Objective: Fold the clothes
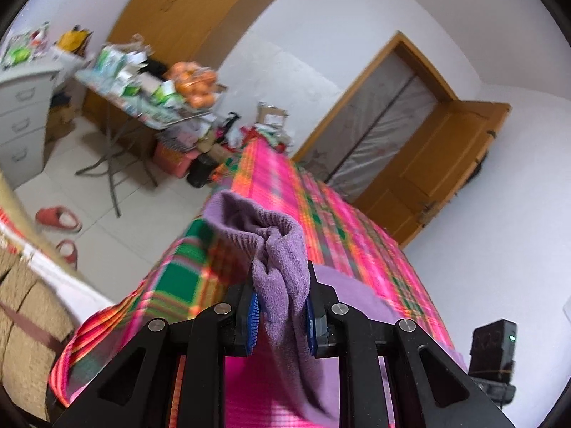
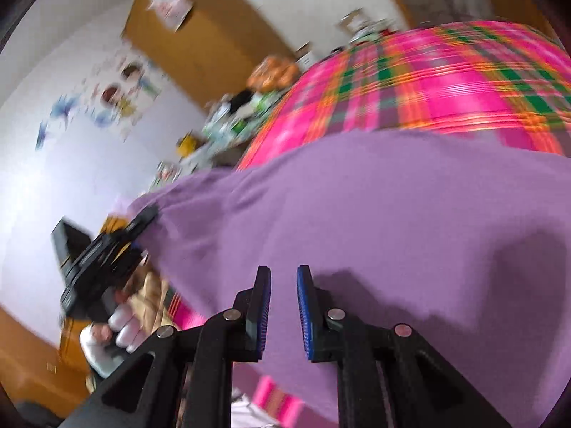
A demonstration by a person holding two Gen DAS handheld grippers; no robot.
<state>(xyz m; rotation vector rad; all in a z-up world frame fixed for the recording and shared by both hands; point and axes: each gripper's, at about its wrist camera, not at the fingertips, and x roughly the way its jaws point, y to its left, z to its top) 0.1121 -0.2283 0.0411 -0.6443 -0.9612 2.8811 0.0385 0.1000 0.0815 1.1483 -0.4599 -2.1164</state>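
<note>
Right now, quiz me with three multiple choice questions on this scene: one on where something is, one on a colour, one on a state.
1. Where do the red slippers lie?
A. on the bed
B. on the tiled floor
C. on the folding table

2. What colour is the garment spread on the plaid bedcover?
A. purple
B. white
C. green

3. How does the left claw stand?
A. open and empty
B. shut on the garment
C. shut on a slipper

Answers:
1 B: in the left wrist view they sit on pale floor tiles beside the bed.
2 A: both views show purple cloth over the pink and green plaid.
3 B: a bunched purple fold is pinched between its blue pads, while the right claw shows an empty gap.
</note>
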